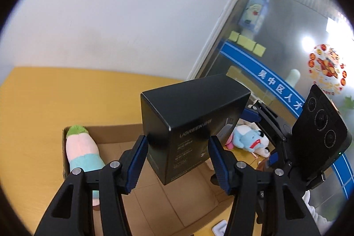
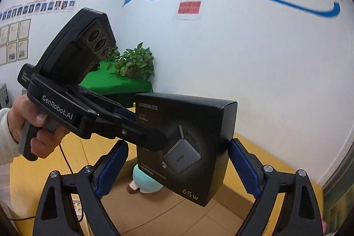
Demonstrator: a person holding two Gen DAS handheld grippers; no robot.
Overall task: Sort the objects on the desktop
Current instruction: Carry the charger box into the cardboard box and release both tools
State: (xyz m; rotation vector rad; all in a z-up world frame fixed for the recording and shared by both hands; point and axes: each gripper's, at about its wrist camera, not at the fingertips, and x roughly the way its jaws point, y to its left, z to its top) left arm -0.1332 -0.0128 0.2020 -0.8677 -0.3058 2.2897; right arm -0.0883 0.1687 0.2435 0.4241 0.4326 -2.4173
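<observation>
A black UGREEN charger box [image 1: 190, 125] hangs in the air over an open cardboard box [image 1: 124, 132]. My left gripper [image 1: 178, 160] is shut on the charger box, its blue pads pressing both sides. In the right wrist view the same charger box [image 2: 188, 147] is between my right gripper's [image 2: 177, 169] wide-open fingers; the right pad [image 2: 243, 169] sits close to its edge, the left pad is apart. The left gripper's body [image 2: 88, 107] reaches in from the left, held by a hand. A pink, green and teal plush [image 1: 81, 154] lies in the cardboard box.
A blue and white plush [image 1: 250, 138] lies on the yellow table [image 1: 33, 114] beyond the cardboard box. A white hook [image 1: 219, 228] lies near the box's front. A glass door [image 1: 287, 48] stands at right. A potted plant [image 2: 135, 63] sits on a green-covered table.
</observation>
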